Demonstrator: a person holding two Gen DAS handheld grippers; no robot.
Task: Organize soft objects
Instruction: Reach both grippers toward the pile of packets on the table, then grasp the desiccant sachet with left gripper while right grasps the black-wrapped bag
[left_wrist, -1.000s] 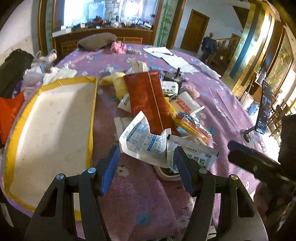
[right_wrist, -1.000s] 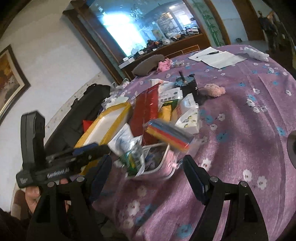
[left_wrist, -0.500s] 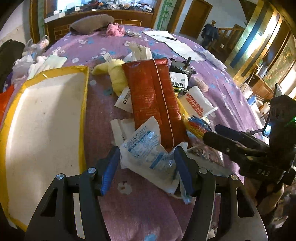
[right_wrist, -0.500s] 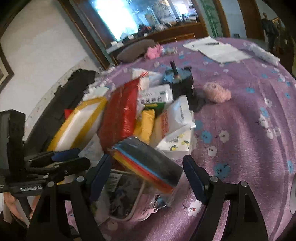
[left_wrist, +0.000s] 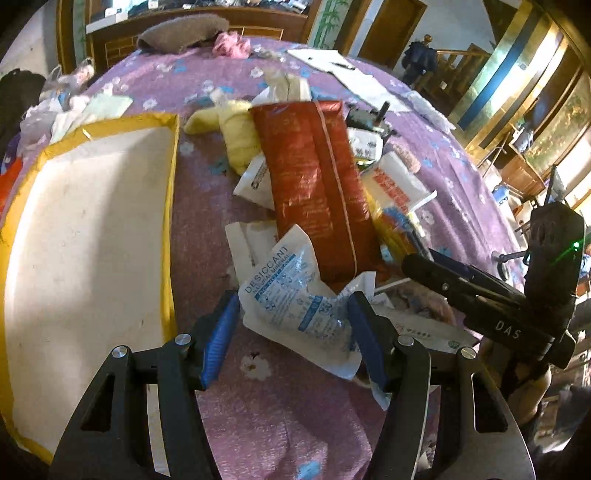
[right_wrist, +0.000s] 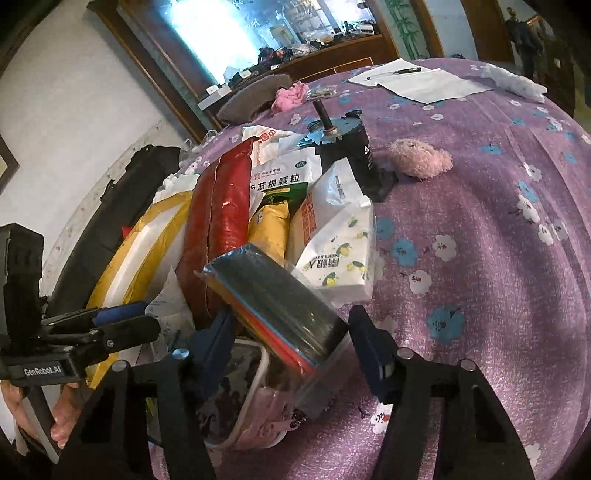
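- Purple flowered cloth (left_wrist: 280, 413) covers the round table; soft packets lie heaped at its middle.
- Left gripper (left_wrist: 291, 332): jaws spread fairly wide, the white desiccant packet (left_wrist: 295, 299) lying between the blue pads (left_wrist: 218, 339). Right pad is at the packet's crumpled edge; no squeeze visible, so not gripped.
- Red foil pack (left_wrist: 314, 184) lies at 12 o'clock from the desiccant packet, overlapping its far end.
- Yellow-rimmed tray (left_wrist: 168, 206) sits at 9 o'clock from the heap, apart from it.
- Right gripper (right_wrist: 291, 332): jaws have just been closing, now either side of a clear bag of coloured sheets (right_wrist: 277, 306). Left pad is near or at the bag; right pad stands off it.
- Tissue pack (right_wrist: 340, 236) lies at 1 o'clock just behind that bag.
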